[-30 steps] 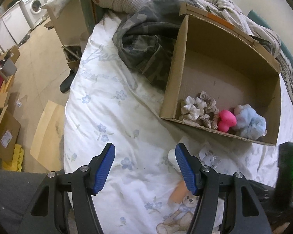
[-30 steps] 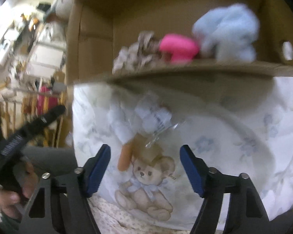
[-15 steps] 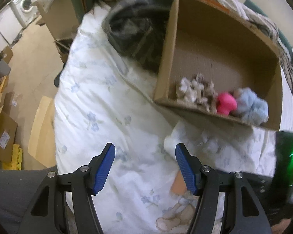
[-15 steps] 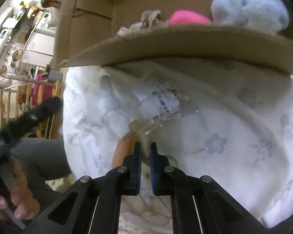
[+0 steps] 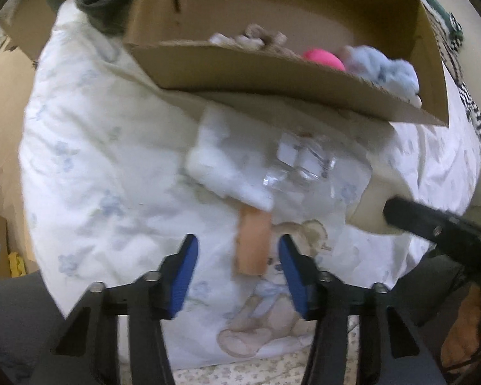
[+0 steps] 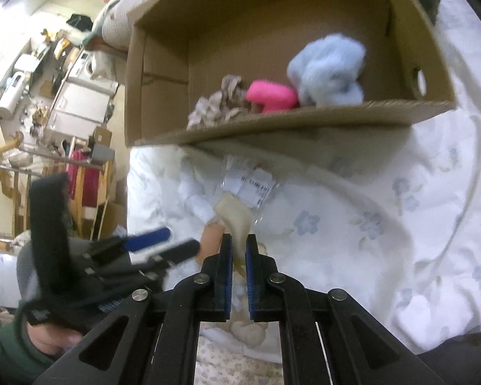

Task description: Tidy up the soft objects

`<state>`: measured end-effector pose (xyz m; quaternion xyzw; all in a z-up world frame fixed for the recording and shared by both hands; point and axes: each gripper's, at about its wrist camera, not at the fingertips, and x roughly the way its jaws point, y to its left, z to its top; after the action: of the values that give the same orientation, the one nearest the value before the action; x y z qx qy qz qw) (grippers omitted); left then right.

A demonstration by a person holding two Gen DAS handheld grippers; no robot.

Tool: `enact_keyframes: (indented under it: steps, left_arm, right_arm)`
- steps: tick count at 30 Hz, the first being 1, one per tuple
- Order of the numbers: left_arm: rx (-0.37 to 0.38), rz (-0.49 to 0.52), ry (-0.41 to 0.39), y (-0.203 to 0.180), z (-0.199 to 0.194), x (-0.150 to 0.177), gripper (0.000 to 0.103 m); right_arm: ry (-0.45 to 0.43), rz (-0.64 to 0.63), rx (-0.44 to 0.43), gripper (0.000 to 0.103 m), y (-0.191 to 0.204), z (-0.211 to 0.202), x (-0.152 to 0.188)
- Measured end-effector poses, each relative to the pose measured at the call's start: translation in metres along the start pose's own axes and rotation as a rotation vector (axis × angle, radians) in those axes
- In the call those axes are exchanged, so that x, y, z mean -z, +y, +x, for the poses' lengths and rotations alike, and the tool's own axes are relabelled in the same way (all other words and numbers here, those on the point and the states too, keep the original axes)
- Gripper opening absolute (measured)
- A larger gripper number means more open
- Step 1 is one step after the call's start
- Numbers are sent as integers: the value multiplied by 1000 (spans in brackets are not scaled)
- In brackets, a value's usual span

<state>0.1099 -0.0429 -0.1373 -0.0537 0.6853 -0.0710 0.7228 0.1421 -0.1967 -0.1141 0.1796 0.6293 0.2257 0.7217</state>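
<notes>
A white soft toy (image 5: 227, 166) with an orange part (image 5: 252, 243), in a clear plastic wrapper (image 5: 304, 163), lies on the bed in front of a cardboard box (image 5: 272, 73). My right gripper (image 6: 239, 247) is shut on a cream part of the toy (image 6: 234, 218) and lifts it slightly. My left gripper (image 5: 237, 272) is open, its fingers on either side of the orange part. In the box lie a beige-white plush (image 6: 221, 102), a pink plush (image 6: 271, 96) and a light blue plush (image 6: 327, 73).
The white flowered duvet (image 5: 96, 160) with a printed teddy bear (image 5: 266, 320) covers the bed. A dark camouflage garment (image 5: 105, 3) lies behind the box. The bed's left edge drops to a floor with cardboard and furniture (image 6: 64, 96).
My right gripper shut on the toy's cream part and pulled it up. My left gripper moved forward and down so that its open fingers flank the orange part.
</notes>
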Motion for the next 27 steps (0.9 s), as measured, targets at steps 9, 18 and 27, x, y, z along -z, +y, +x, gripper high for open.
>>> enact_keyframes:
  steps: [9,18,27]
  left_arm:
    - [47,11,80,-9,22,-3,8]
    - [112,-11,34,4,-13,10,6]
    - [71,-44,-202,17,-95,-6,6]
  right_arm:
    - [-13,11,2,9,-6,-3,-9]
    - [-13,3,-11,9,-5,-5,-7]
    - [-60,-21,-91,9,11,-27,-5]
